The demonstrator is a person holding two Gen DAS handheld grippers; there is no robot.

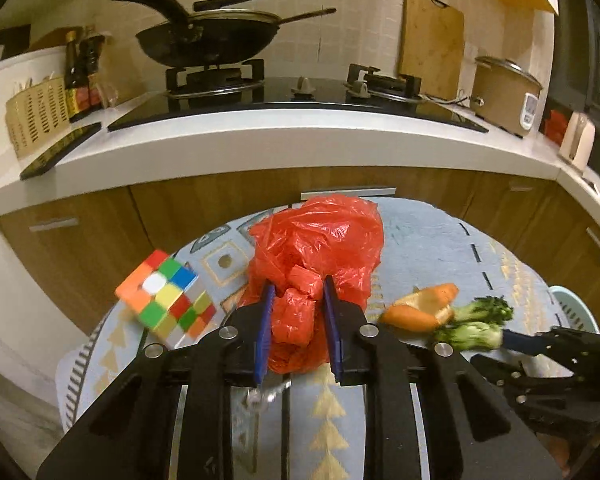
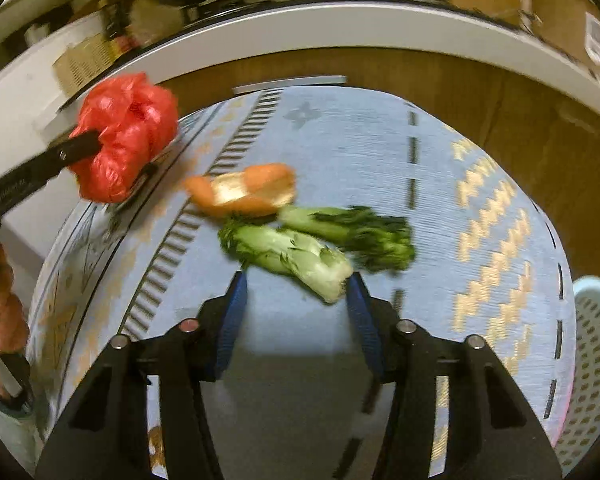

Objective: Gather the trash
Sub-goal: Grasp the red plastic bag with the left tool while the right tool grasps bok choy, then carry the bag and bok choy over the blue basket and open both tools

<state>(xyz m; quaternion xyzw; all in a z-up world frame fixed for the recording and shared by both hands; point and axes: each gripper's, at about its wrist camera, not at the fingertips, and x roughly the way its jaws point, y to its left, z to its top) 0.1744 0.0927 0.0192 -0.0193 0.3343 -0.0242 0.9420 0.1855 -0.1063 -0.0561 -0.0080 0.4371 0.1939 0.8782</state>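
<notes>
My left gripper [image 1: 296, 300] is shut on a crumpled red plastic bag [image 1: 320, 240] above the patterned round table [image 1: 420, 232]; the bag [image 2: 128, 136] also shows at the left of the right wrist view. My right gripper [image 2: 296, 280] is open, its blue fingers on either side of the pale stem end of a green vegetable piece [image 2: 288, 256]. A second green piece [image 2: 360, 232] lies just behind it. An orange peel [image 2: 244, 192] lies beyond them. The peel [image 1: 420, 308] and greens [image 1: 476, 324] sit right of the bag in the left wrist view.
A colourful puzzle cube [image 1: 168, 296] sits at the table's left edge. A pale perforated basket [image 2: 596, 360] stands at the table's right. Behind is a kitchen counter [image 1: 260, 140] with a wok [image 1: 208, 40] on the hob, a cutting board and a rice cooker [image 1: 504, 92].
</notes>
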